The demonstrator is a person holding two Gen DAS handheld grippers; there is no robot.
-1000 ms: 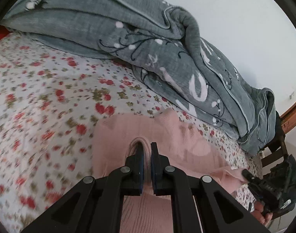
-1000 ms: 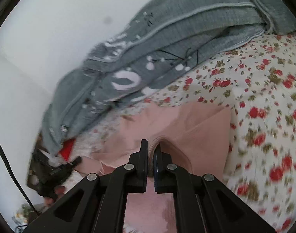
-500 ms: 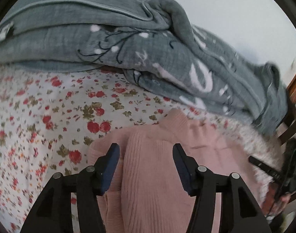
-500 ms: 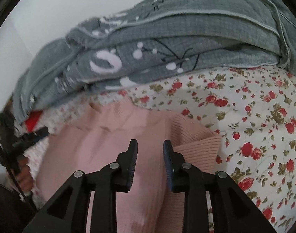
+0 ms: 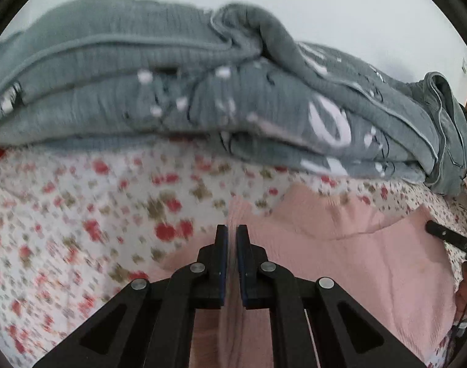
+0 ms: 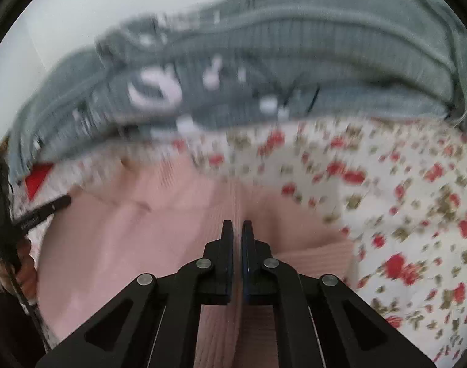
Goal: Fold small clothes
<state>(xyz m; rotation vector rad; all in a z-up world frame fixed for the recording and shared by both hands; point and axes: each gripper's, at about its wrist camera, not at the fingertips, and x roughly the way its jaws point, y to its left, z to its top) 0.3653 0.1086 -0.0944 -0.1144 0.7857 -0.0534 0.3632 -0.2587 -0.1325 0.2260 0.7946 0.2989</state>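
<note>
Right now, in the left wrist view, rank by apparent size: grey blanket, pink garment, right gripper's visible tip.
1. grey blanket, though the nearer pink garment looks close in area, so that order is unsure.
2. pink garment.
3. right gripper, clearly smallest.

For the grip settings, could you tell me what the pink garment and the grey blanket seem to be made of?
The pink garment looks like soft, matte ribbed knit, judging by its fine parallel ribs. The grey blanket looks like thick, crinkled woven cotton, perhaps gauze, with piped edges, though blur leaves that uncertain.
</note>
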